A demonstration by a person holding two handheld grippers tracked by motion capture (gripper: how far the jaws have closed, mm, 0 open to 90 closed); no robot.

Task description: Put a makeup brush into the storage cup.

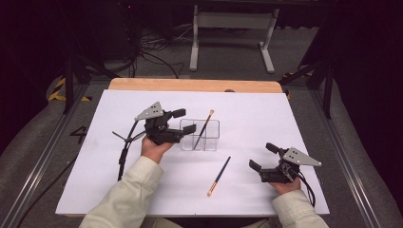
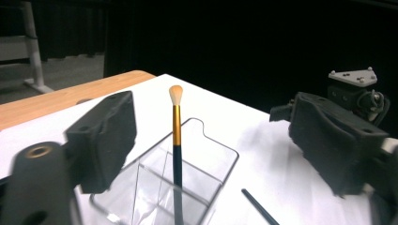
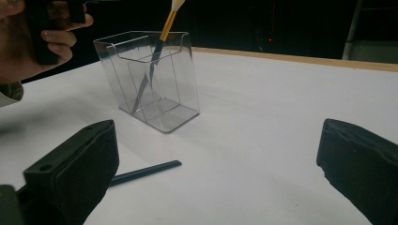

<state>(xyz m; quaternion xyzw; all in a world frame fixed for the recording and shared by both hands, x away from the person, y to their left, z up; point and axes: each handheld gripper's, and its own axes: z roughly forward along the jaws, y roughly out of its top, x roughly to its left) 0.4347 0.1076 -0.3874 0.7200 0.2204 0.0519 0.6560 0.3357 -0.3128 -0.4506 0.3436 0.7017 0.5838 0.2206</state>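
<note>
One brush (image 1: 204,129) stands tilted in the clear holder (image 1: 200,135) on the white surface (image 1: 252,114), tip up. A second brush (image 1: 219,175) lies flat on the surface in front of the holder, between the two grippers. The left gripper (image 1: 184,121) hangs just beside the holder, jaws apart and empty. The right gripper (image 1: 263,156) sits near the lying brush, jaws wide and empty too. The job looks to be stowing brushes: one is in, one is left. Next, probably, the right gripper must drop over the thin handle and close squarely on it.
</note>
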